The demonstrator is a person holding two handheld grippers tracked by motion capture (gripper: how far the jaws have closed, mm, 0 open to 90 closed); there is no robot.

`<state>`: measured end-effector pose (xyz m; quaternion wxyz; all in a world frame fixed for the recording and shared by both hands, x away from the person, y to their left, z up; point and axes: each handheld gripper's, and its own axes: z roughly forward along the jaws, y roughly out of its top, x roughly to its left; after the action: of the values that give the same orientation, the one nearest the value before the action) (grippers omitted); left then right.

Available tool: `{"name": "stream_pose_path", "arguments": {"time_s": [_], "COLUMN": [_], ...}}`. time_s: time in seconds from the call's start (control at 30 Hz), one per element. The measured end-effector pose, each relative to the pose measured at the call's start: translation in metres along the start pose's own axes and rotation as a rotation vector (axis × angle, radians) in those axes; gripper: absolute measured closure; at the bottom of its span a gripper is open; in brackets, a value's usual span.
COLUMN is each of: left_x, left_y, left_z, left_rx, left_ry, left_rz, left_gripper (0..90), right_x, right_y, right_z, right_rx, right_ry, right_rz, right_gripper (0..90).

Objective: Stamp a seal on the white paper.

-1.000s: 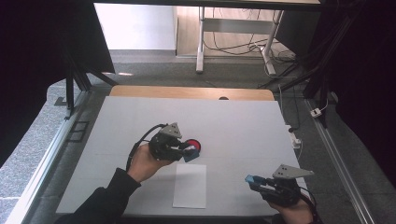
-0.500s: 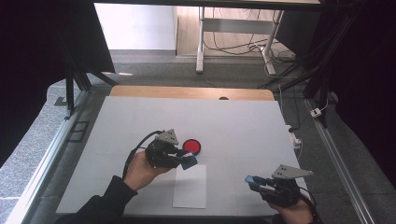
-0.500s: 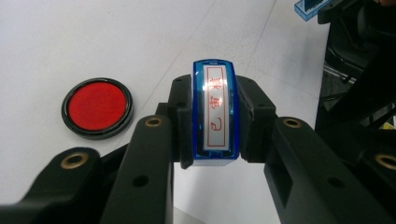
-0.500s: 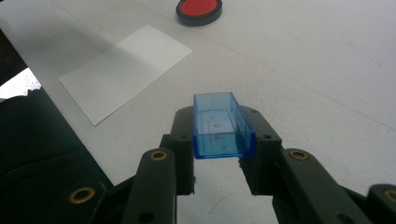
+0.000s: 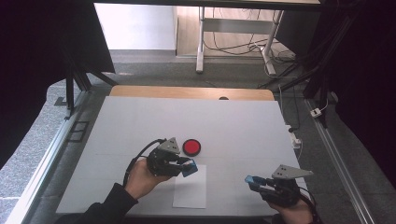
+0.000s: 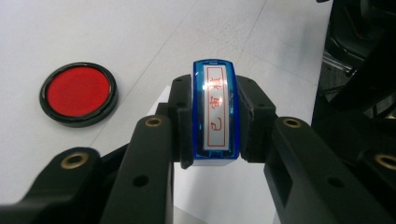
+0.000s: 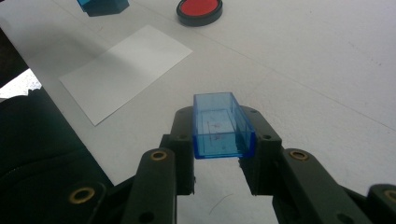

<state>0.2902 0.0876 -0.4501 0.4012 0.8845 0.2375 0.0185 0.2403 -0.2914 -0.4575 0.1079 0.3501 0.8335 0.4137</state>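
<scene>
Stamp (image 6: 215, 114), centre of the left gripper view: glossy translucent blue plastic with a shiny label face; ink pad (image 6: 78, 94), at left: glossy black plastic rim around a matt red surface. Cap (image 7: 221, 126), centre of the right gripper view: clear blue plastic, smooth. Paper (image 7: 125, 70), upper left there: matt white sheet on the smooth matt table (image 5: 243, 126); gripper jaws matt black plastic with brass-coloured metal inserts.
</scene>
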Motion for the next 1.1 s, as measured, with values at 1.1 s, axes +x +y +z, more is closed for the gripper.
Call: {"name": "stream_pose_path", "arguments": {"time_s": [1.1], "left_x": [-0.001], "left_y": [-0.018], "left_z": [0.043], "left_rx": [0.118], "left_ry": [0.033], "left_rz": [0.006], "left_gripper": [69.9], "right_x": [0.000], "right_y": [0.000], "right_z": [0.001], "right_rx": [0.005], "right_ry": [0.006], "right_rz": [-0.002], "right_gripper": [68.5]}}
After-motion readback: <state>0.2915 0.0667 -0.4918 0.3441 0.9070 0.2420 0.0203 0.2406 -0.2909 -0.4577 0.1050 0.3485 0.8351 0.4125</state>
